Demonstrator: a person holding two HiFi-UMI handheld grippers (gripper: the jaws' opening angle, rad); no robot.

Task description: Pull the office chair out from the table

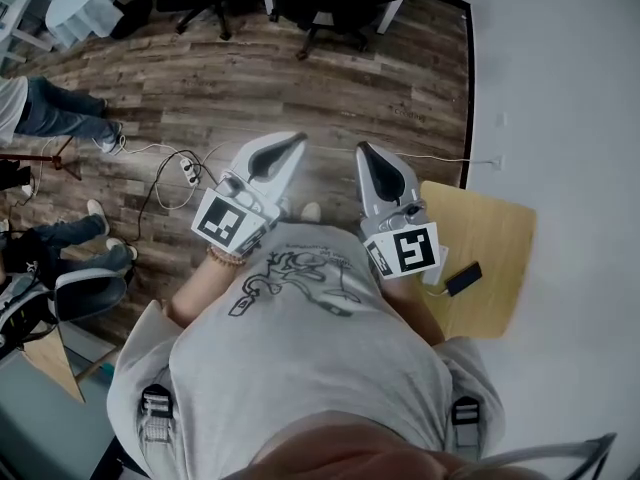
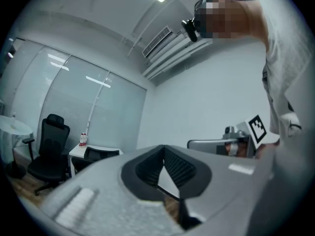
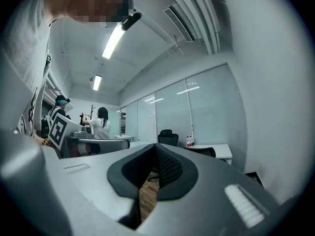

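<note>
I hold my left gripper [image 1: 297,141] and right gripper [image 1: 362,151] level at chest height, each with its jaws closed together on nothing. The black office chair [image 3: 203,152] sits tucked under the white table [image 3: 221,148], well apart from me across the wooden floor [image 1: 300,78]. Nothing is done yet: approach, grip and pull all remain.

— Where's the table [image 1: 495,238]?
— At the right, by the wall [image 1: 560,108]. A small device [image 1: 463,278] lies near its left edge.
— The office chairs [image 1: 325,3]?
— Far ahead across the floor [image 1: 300,88]. A cable [image 1: 165,183] lies at the left.
</note>
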